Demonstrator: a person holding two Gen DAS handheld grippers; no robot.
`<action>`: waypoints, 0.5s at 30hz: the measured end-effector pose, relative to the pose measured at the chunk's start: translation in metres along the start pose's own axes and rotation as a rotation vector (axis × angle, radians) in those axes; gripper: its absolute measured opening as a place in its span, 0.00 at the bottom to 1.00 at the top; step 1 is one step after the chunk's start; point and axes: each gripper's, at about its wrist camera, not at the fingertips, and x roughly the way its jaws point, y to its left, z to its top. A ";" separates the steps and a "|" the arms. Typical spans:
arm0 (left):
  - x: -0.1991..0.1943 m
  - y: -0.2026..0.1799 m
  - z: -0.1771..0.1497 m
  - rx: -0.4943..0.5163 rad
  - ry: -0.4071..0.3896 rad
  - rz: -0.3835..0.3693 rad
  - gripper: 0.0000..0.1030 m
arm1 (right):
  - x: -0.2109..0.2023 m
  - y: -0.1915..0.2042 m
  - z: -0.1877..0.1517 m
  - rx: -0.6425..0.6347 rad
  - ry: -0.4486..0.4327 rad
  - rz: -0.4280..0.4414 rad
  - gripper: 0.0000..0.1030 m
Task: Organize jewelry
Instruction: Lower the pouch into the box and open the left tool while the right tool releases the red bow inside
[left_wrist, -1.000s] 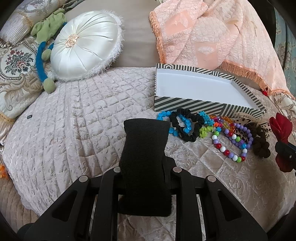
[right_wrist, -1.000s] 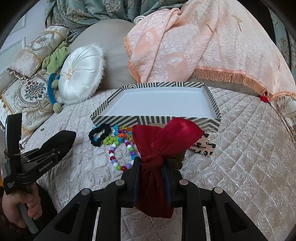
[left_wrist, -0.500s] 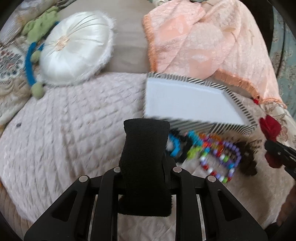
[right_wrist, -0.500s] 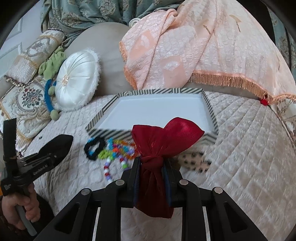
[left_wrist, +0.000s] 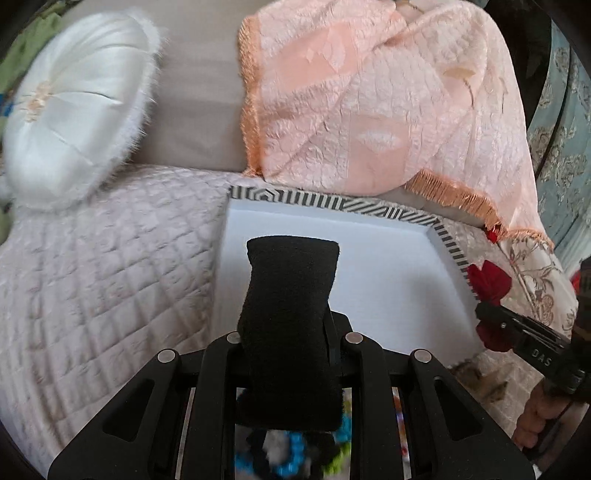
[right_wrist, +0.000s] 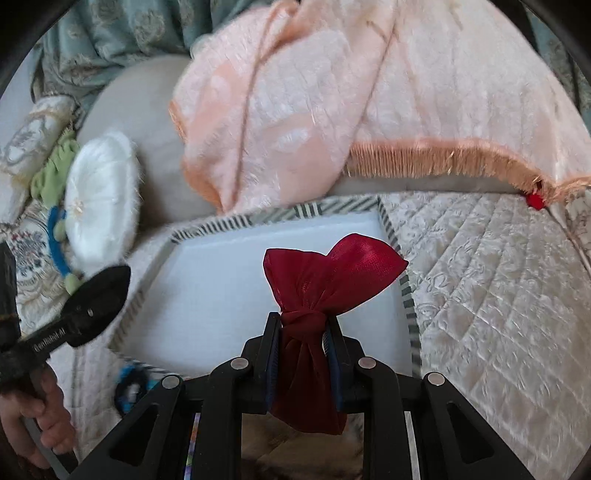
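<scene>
My left gripper (left_wrist: 290, 332) is shut on a black fuzzy cloth piece (left_wrist: 291, 295), which hangs over the white inside of the striped box (left_wrist: 448, 243). My right gripper (right_wrist: 303, 320) is shut on the knot of a red fabric bow (right_wrist: 332, 273), over the right half of the same striped box (right_wrist: 406, 291). In the left wrist view, the red bow (left_wrist: 489, 282) and the right gripper (left_wrist: 517, 328) show at the box's right edge. Over in the right wrist view, the left gripper (right_wrist: 98, 299) shows at the box's left edge. Blurred bead bracelets (left_wrist: 291, 454) lie under my left gripper.
The box stands on a quilted beige bedspread (left_wrist: 110, 288). A peach fringed throw (left_wrist: 369, 103) drapes just behind it, and a round white cushion (left_wrist: 77, 110) lies at the back left. A black and blue scrunchie (right_wrist: 129, 386) lies near the box's front corner.
Both grippers have moved forward from in front of the box to over its white inside. The bead pile has slipped down under the grippers. Both grips are unchanged.
</scene>
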 end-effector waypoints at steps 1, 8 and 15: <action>0.006 0.000 -0.002 0.002 0.005 0.002 0.18 | 0.009 -0.004 0.001 -0.001 0.020 -0.002 0.21; 0.042 0.007 -0.006 0.003 0.078 0.037 0.18 | 0.038 -0.021 0.002 0.011 0.086 -0.028 0.21; 0.045 0.006 -0.011 0.016 0.090 0.055 0.25 | 0.042 -0.028 -0.002 0.005 0.105 -0.059 0.21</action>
